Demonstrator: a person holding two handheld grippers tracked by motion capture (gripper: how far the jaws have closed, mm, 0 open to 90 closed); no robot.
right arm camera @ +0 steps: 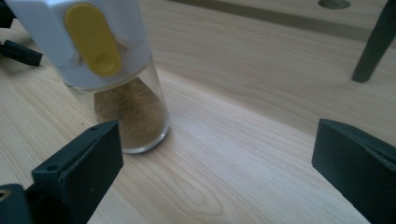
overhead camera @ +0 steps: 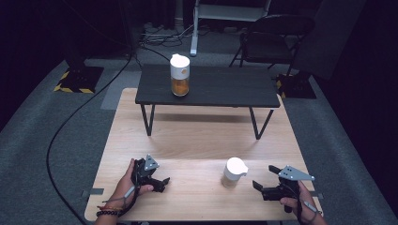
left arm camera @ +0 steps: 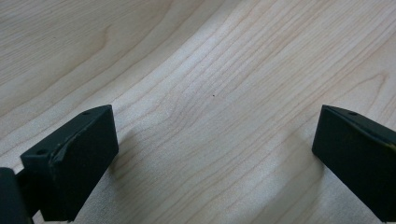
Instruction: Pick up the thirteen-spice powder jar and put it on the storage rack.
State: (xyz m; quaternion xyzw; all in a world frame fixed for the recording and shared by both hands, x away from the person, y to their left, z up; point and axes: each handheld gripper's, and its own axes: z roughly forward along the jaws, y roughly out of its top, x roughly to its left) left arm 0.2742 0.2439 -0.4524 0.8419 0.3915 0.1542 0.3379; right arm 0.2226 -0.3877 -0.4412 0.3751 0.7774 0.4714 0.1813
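The near spice jar (overhead camera: 233,172) stands upright on the wooden table (overhead camera: 197,136), just beside the right gripper (overhead camera: 264,185), whose jaws are spread wide and hold nothing. The left gripper (overhead camera: 164,183) rests on the table well apart, its jaws also spread and empty. A second jar (overhead camera: 179,75) stands on the dark shelf (overhead camera: 225,86) farther back.

The table (overhead camera: 197,140) is pale wood with visible grain and a smooth matt finish. The jar (right arm camera: 130,112) near its front edge has a clear, glossy glass body, a white plastic cap and a yellow plastic tab; its contents are a fine brown powder. The right gripper (right arm camera: 215,172) jaws are matt black plastic. The shelf (overhead camera: 211,89) is dark matt board on thin black metal legs.
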